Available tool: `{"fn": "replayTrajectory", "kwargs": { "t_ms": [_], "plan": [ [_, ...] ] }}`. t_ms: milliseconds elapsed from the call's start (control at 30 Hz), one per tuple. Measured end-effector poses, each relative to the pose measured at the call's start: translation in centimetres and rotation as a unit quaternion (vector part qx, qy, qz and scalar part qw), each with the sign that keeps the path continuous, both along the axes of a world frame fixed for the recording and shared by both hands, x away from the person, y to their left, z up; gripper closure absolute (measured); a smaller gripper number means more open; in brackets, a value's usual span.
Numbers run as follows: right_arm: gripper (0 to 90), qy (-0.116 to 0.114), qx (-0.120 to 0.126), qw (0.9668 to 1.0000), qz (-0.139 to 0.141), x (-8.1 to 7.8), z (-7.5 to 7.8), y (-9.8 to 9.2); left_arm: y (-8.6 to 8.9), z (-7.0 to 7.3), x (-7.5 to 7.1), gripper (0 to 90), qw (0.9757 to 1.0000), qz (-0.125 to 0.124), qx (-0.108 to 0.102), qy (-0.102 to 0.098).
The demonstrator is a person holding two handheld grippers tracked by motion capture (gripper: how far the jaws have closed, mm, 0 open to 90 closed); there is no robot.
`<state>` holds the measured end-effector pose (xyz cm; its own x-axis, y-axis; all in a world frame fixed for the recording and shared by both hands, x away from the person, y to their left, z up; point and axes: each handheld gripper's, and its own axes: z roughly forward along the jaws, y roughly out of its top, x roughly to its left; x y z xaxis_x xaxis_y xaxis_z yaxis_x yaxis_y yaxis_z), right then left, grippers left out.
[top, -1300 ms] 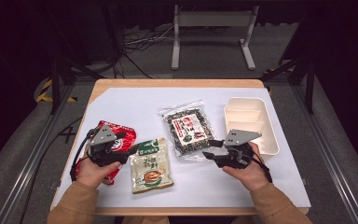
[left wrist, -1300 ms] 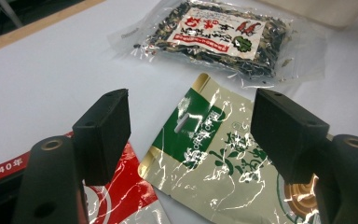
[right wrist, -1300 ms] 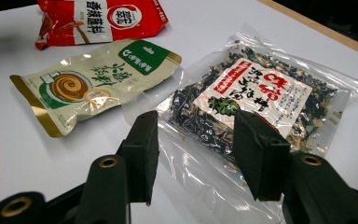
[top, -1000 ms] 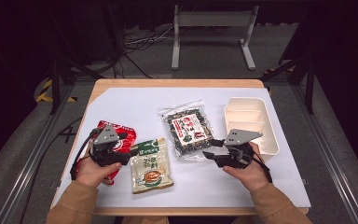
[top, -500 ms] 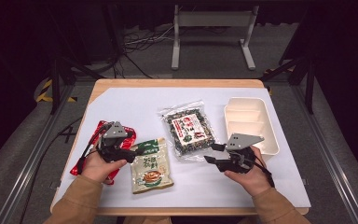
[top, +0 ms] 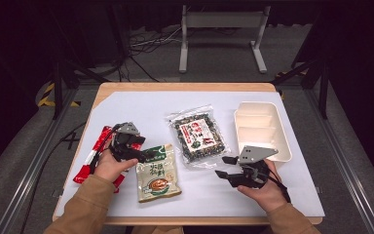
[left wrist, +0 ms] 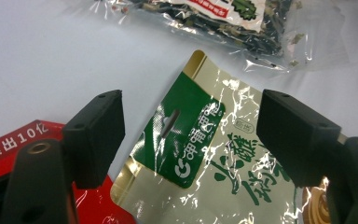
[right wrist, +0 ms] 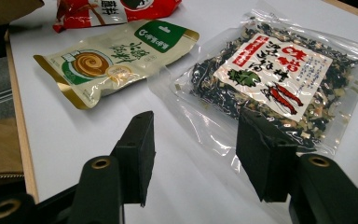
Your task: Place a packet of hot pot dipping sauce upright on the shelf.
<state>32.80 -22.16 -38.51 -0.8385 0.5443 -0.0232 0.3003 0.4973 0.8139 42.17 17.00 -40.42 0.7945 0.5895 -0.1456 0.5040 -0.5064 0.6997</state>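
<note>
Step in hand, as judged: approach to green-and-gold snack pouch (top: pixel 158 171), laid flat on desk (top: pixel 126 109), left of seaweed packet (top: pixel 198 135). Left gripper (top: pixel 143 155) is held wide over its top edge; right gripper (top: pixel 226 167) wide, empty. Next called for: lowering and closure.

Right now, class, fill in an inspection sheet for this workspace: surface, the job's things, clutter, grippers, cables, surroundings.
Surface: white sheet covering a wooden table.
Job's things: green-and-cream pouch lying flat; clear dried-mix bag flat beside it.
Clutter: red packet partly under the left hand; white divided tray with nothing seen in it.
Grippers: left gripper open, jaws either side of the pouch's top edge, not pressing; right gripper open, jaws have just been opening, nothing between them, near the clear bag's corner.
Cables: black cable trailing from the right gripper; floor cables beyond the table.
Surroundings: dark floor, grey metal stand.
</note>
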Motion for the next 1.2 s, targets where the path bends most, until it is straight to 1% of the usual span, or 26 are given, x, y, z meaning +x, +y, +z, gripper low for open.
{"fn": "replayTrajectory", "kwargs": {
  "t_ms": [33,100,133,200,267,333,467,567,600,667,733,867,933,967,1033,1100,1200],
  "plan": [
    [47.2,0.0,0.0,1.0,0.0,0.0,0.0,0.0,0.0,-0.1,0.1,25.0,0.9999,0.004,-0.003,0.008],
    [47.2,0.002,0.0,1.0,-0.002,0.0,-0.1,-0.1,0.1,-0.3,0.6,25.8,0.9998,0.003,-0.01,0.019],
    [47.2,0.003,0.0,1.0,-0.002,-0.1,-0.1,-0.1,0.1,-0.4,0.8,25.9,0.9995,0.008,-0.016,0.025],
    [47.0,0.005,0.0,1.0,-0.002,-0.1,-0.2,-0.1,0.0,-0.7,1.0,26.1,0.9994,0.009,-0.015,0.031],
    [46.9,0.007,-0.003,1.0,0.0,-0.1,-0.4,0.0,-0.2,-1.0,1.3,26.1,0.9993,0.005,-0.006,0.037],
    [46.9,0.009,-0.006,0.9999,0.001,-0.2,-0.5,0.0,-0.3,-1.3,1.6,26.2,0.999,0.006,0.008,0.043],
    [47.0,0.013,-0.011,0.9998,0.006,-0.2,-0.7,0.2,-0.5,-1.9,2.0,25.9,0.9981,0.004,0.019,0.059],
    [47.0,0.016,-0.015,0.9997,0.008,-0.2,-1.0,0.4,-0.8,-2.1,2.0,25.0,0.9977,0.001,0.024,0.063],
    [47.0,0.017,-0.016,0.9997,0.008,-0.2,-1.0,0.4,-0.8,-2.2,2.0,24.7,0.9978,-0.003,0.027,0.061],
    [47.2,0.018,-0.016,0.9997,0.01,-0.2,-1.1,0.5,-1.0,-2.4,2.0,24.2,0.9976,-0.006,0.025,0.065],
    [47.4,0.02,-0.019,0.9996,0.012,-0.2,-1.2,0.5,-1.1,-2.6,2.1,23.4,0.9974,-0.012,0.034,0.062],
    [47.6,0.02,-0.022,0.9995,0.014,-0.2,-1.3,0.6,-1.4,-3.0,2.2,21.2,0.9964,-0.019,0.034,0.075],
    [47.6,0.02,-0.022,0.9995,0.015,-0.3,-1.3,0.7,-1.5,-3.1,2.2,21.3,0.9959,-0.026,0.036,0.079],
    [47.5,0.02,-0.022,0.9994,0.014,-0.2,-1.3,0.7,-1.6,-3.1,2.1,21.2,0.9958,-0.026,0.037,0.079],
    [47.5,0.02,-0.024,0.9994,0.014,-0.2,-1.3,0.7,-1.6,-3.0,2.0,22.1,0.996,-0.026,0.041,0.075],
    [47.5,0.021,-0.024,0.9994,0.014,-0.2,-1.4,0.7,-1.5,-2.9,1.9,23.4,0.9962,-0.024,0.04,0.074],
    [47.5,0.019,-0.023,0.9994,0.014,-0.2,-1.3,0.6,-1.5,-2.9,1.8,26.3,0.9961,-0.023,0.051,0.069]
  ]
}}
